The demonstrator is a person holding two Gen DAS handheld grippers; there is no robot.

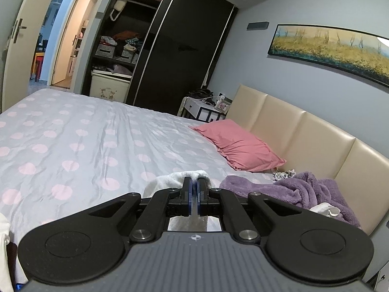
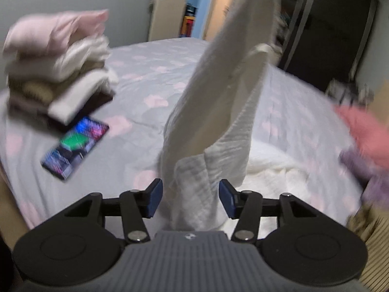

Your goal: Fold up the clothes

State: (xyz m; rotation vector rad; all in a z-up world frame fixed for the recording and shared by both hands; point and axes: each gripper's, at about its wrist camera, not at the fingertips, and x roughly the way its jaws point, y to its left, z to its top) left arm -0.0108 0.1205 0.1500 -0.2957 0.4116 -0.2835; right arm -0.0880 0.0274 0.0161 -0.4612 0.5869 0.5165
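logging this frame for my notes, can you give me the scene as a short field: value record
surface: bed with a pink-dotted grey cover
left gripper: shut on white cloth
right gripper: open, jaws either side of the hanging white cloth, not pinching it
done pile: folded stack on the bed
waiting: purple towel by the headboard
other: pink pillow, phone with screen lit
image quality: right wrist view blurred

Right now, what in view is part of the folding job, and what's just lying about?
Job:
- white cloth, pinched by the left gripper, passing between the open right gripper
- stack of folded clothes
- purple fleece, apparently still unfolded

Lying about:
- phone, screen lit
- pink pillow
- wardrobe
- painting
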